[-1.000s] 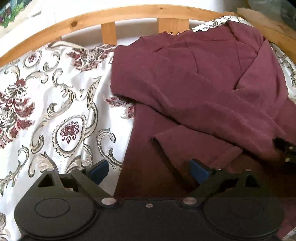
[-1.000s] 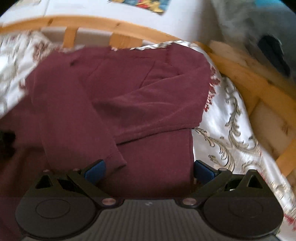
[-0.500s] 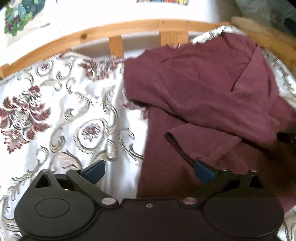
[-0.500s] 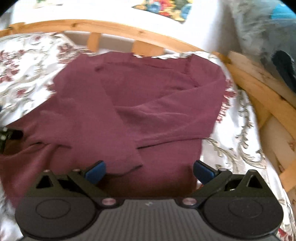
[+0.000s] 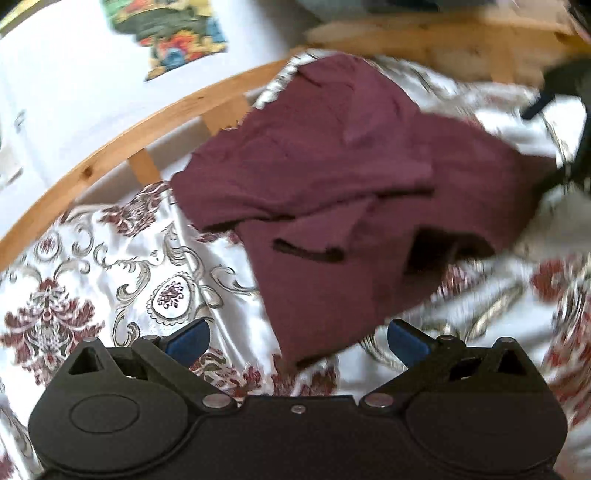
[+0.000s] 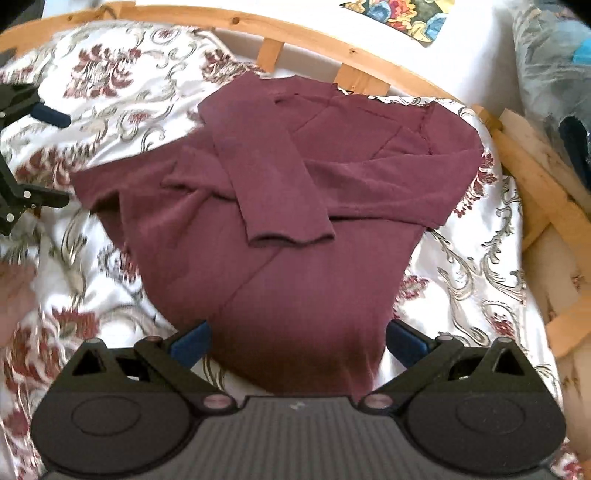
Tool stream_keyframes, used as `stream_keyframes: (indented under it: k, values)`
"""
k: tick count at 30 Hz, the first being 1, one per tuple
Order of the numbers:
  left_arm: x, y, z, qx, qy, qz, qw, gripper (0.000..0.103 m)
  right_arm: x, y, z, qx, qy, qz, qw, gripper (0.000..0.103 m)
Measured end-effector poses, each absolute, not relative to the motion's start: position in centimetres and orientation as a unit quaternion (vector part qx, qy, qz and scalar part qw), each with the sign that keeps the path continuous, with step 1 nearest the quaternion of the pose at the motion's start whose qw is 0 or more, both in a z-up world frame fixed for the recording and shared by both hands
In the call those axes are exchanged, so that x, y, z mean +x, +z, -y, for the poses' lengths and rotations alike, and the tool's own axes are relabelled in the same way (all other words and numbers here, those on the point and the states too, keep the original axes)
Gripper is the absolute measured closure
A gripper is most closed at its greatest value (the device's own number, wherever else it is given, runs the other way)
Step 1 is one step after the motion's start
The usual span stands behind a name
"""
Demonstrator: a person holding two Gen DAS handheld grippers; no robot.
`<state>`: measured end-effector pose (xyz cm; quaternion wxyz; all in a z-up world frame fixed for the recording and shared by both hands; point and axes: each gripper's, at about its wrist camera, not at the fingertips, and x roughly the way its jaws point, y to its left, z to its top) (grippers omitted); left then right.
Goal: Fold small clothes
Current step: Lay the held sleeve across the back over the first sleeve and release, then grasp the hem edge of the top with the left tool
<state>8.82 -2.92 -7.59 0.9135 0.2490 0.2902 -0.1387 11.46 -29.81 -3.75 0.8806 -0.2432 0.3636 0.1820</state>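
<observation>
A maroon long-sleeved top [image 6: 295,206] lies on a floral white bedcover [image 6: 122,96], both sleeves folded across its chest. It also shows in the left wrist view [image 5: 332,192], blurred. My right gripper [image 6: 297,341] is open and empty, its blue pads either side of the top's near hem. My left gripper [image 5: 297,341] is open and empty, just off the garment's near corner. It shows at the left edge of the right wrist view [image 6: 33,155]; the right gripper shows at the far right of the left wrist view [image 5: 569,122].
A curved wooden bed frame [image 6: 332,40] with slats runs behind and to the right of the bedcover. A white wall with a colourful picture [image 5: 177,33] stands behind it. A grey-blue bundle [image 6: 554,66] sits at the far right.
Both grippers have pulled back and up from the top. The left one has swung left and off the fabric, so the whole garment now shows. Both stay open.
</observation>
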Motion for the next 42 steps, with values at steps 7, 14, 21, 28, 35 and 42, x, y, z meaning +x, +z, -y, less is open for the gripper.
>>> stream_keyframes:
  k: [7, 14, 21, 28, 35, 42]
  values:
    - [11.4, -9.9, 5.9, 0.292, -0.123, -0.32, 0.893, 0.001, 12.2, -5.5, 28.8, -0.248, 0.198, -0.401, 0.86, 0.0]
    - [11.3, -10.3, 7.9, 0.335, -0.15, -0.286, 0.885, 0.001, 12.4, -7.1, 28.2, -0.261, 0.202, -0.423, 0.844, 0.0]
    - [11.2, -11.0, 8.9, 0.365, -0.146, -0.257, 0.883, 0.0, 12.6, -7.4, 28.4, -0.257, 0.197, -0.426, 0.845, 0.0]
    - [10.7, -11.1, 7.8, 0.403, -0.103, -0.226, 0.881, 0.0, 12.8, -7.4, 28.7, -0.258, 0.191, -0.425, 0.846, 0.0]
    - [10.7, -10.0, 6.3, 0.384, -0.134, -0.236, 0.882, 0.038, 12.7, -7.6, 28.7, -0.269, 0.187, -0.419, 0.847, 0.0]
    - [11.7, -9.1, 5.1, 0.364, -0.136, -0.255, 0.886, 0.095, 11.8, -7.6, 28.0, -0.303, 0.189, -0.394, 0.847, 0.0]
